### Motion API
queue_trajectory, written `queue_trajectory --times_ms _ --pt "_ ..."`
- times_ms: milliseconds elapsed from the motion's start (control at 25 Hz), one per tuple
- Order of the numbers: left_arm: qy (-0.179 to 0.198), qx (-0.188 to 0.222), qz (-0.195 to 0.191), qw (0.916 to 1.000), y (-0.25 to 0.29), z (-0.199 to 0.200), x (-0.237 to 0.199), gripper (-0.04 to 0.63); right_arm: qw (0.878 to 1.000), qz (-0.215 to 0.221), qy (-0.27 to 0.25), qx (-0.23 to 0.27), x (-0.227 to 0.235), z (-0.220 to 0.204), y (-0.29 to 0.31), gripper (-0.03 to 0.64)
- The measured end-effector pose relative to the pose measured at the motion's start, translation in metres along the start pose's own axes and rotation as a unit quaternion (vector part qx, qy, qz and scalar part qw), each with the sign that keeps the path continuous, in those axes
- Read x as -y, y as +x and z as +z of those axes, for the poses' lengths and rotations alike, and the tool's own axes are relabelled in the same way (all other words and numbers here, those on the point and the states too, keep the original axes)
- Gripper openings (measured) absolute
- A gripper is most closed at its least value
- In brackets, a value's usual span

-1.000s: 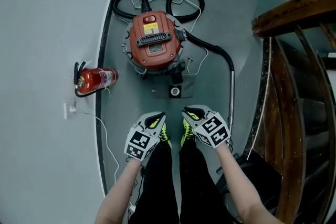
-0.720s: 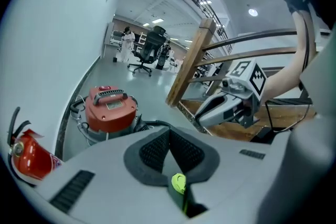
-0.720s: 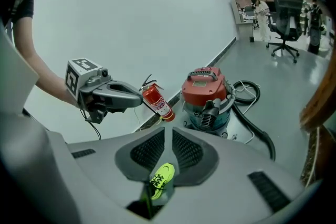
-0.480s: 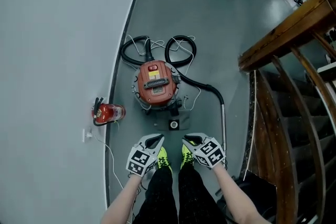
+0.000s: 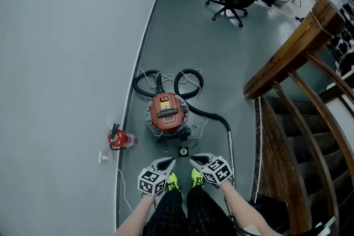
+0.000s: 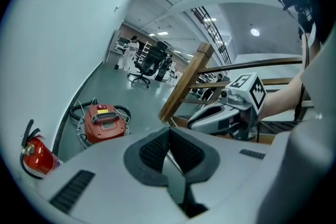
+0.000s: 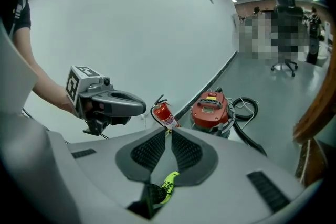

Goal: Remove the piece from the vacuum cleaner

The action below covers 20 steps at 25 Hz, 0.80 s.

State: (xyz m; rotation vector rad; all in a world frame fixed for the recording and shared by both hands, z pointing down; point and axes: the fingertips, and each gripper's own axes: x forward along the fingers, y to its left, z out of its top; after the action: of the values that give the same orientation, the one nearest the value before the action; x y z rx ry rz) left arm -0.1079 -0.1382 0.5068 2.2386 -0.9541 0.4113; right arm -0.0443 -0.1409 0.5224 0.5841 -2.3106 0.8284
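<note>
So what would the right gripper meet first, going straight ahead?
Probably the fire extinguisher, though depth is unclear; perhaps the floor first. The right gripper has just been closing its jaws, with nothing between them.

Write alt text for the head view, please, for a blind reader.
A red vacuum cleaner with a coiled black hose stands on grey floor by a curved wall, a fire extinguisher at its left. Left gripper and right gripper hover below it.

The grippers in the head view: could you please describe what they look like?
Both the left gripper and right gripper have light grey moulded shells, each topped by a cube with black-and-white square markers. Each claw carries dark ribbed pads. The forearms are bare of sleeves.
</note>
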Motion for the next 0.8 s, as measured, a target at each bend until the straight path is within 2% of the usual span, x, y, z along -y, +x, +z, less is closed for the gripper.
queue_trajectory --times_ms 200,440,640,800 --pt "-0.002 0.012 -0.002 0.9999 -0.023 0.023 0.016 0.011 1.000 0.008 0.011 0.013 -0.024 0.013 -0.022 0.044" --pt "0.013 0.020 -0.014 0.9996 -0.040 0.050 0.044 0.011 1.000 0.006 0.000 0.025 -0.041 0.035 -0.043 0.041" --pt "0.016 0.026 -0.028 0.9992 -0.054 0.056 0.061 0.011 0.999 -0.002 -0.011 0.049 -0.058 0.054 -0.051 0.038" --pt "0.018 0.030 -0.032 0.9989 -0.060 0.055 0.070 0.011 0.998 -0.003 -0.016 0.053 -0.069 0.054 -0.053 0.035"
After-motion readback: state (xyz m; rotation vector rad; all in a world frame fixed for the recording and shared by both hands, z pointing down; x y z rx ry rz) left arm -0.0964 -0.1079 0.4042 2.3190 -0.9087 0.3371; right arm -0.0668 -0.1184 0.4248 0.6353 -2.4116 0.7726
